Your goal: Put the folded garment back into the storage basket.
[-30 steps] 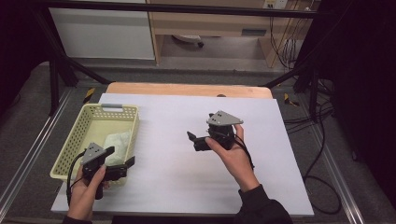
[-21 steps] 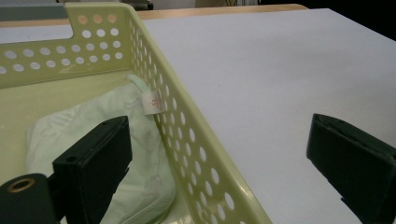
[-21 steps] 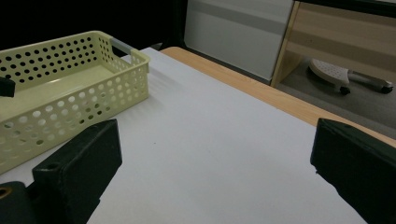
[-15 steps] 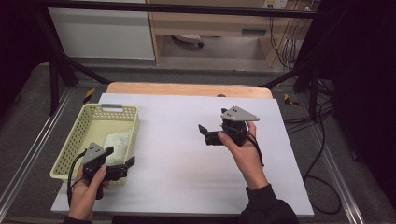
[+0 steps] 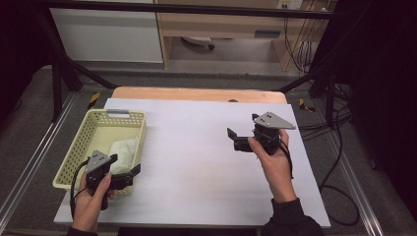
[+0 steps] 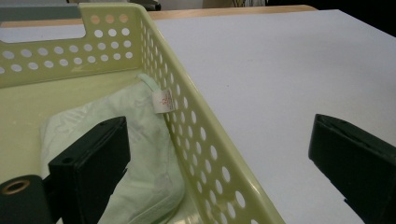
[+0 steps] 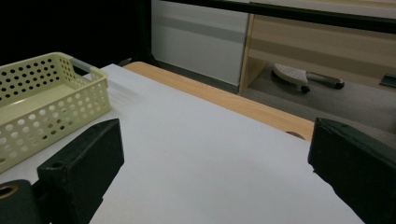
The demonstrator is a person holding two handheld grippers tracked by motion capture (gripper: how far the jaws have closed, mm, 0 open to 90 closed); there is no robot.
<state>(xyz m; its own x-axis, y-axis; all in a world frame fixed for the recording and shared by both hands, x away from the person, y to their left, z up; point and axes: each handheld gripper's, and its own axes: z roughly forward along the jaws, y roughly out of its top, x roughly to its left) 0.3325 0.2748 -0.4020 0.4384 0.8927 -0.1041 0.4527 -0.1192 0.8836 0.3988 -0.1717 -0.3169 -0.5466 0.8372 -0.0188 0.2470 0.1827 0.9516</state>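
My left gripper (image 5: 127, 169) is spread wide, astride the near right wall of the basket (image 5: 80, 142): one jaw inside beside the folded cloth (image 6: 135, 154), the other outside. My right gripper (image 5: 241, 132) is wide open and empty, well apart.

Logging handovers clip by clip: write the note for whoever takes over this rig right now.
Left gripper: open, empty, straddling the basket's right wall, one jaw inside next to the cloth, one outside over the table.
Right gripper: open, empty, held above the right part of the white table.
Things: pale green folded cloth lies inside the yellow perforated basket at the table's left, against its right wall.
Done: cloth is in the basket.
Left: probably just lift the left gripper clear; nothing else lies on the table to move.
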